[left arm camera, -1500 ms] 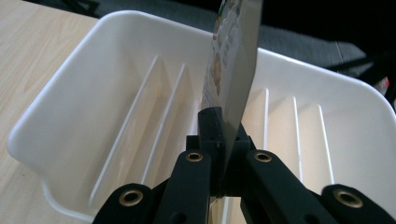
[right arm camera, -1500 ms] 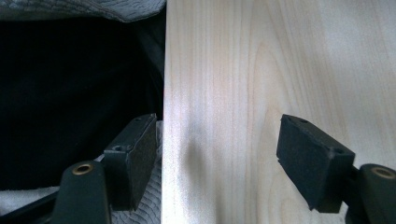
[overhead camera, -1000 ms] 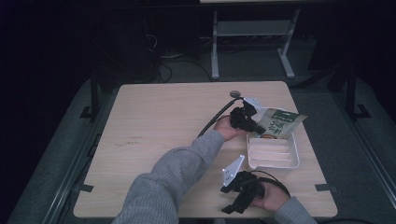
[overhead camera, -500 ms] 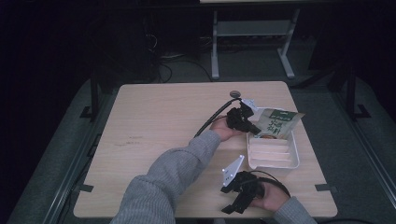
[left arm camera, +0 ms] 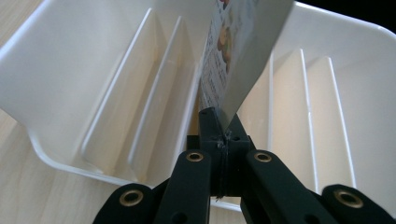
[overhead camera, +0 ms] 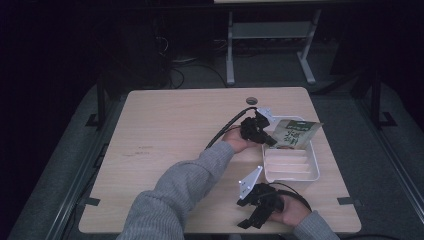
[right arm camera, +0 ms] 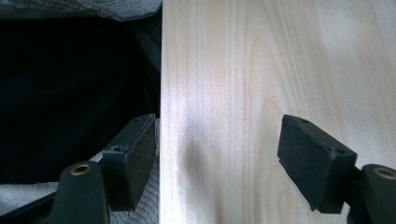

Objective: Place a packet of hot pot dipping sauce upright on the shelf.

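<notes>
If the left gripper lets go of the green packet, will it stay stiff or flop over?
The green packet looks thin and flat, pinched at one edge by the left gripper, so it probably flops into the white tray. Likely light.

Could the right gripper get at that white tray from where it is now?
Probably yes. The right gripper sits open at the table's near edge, just short of the tray, with bare wood between. The far end is busier: the left gripper holds a packet there.

Packet (left arm camera: 238, 51) top cut off by frame, print too blurred to read
</notes>
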Available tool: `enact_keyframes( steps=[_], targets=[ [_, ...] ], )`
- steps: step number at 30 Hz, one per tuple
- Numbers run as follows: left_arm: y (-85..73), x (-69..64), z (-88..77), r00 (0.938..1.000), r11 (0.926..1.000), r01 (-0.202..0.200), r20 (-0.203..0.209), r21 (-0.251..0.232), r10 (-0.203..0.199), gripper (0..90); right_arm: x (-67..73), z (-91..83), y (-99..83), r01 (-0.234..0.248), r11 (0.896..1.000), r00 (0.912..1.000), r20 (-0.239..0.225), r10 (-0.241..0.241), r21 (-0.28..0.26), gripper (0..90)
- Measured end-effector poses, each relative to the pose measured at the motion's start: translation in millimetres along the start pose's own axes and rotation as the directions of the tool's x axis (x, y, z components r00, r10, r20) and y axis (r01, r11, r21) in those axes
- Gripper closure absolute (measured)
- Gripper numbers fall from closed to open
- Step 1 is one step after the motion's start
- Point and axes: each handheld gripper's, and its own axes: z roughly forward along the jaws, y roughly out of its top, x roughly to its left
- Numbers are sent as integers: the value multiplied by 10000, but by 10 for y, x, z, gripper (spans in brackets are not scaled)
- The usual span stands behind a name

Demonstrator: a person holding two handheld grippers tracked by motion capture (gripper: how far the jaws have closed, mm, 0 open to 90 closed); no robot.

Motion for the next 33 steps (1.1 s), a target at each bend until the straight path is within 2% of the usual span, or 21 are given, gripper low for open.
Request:
enact_keyframes(
  steps=[3,6,11,14,22,33],
  targets=[
    [-1,3,-27,10000,10000,41,86,45,-41,879,1,1,2,0,10000,10000,20,0,-16,273],
    [11,0,-84,10000,10000,40,-28,-1,-40,784,-6,-3,-1,-54,10000,10000,63,54,-12,272],
    [11,12,-191,9998,9999,133,-153,-63,-134,690,-12,-18,-1,-52,9999,9999,114,54,-112,271],
    [2,-4,-244,9997,9999,102,-237,-8,-102,663,-12,-23,1,-85,9999,9998,154,87,-129,270],
    [-106,-45,-458,9984,9997,5,-559,263,10,640,-21,-53,-3,-115,9994,9995,277,124,-322,269],
    [-275,-109,-685,9956,9996,44,-936,273,-18,630,-27,-89,-6,-140,9987,9992,376,159,-486,268]
  ],
)
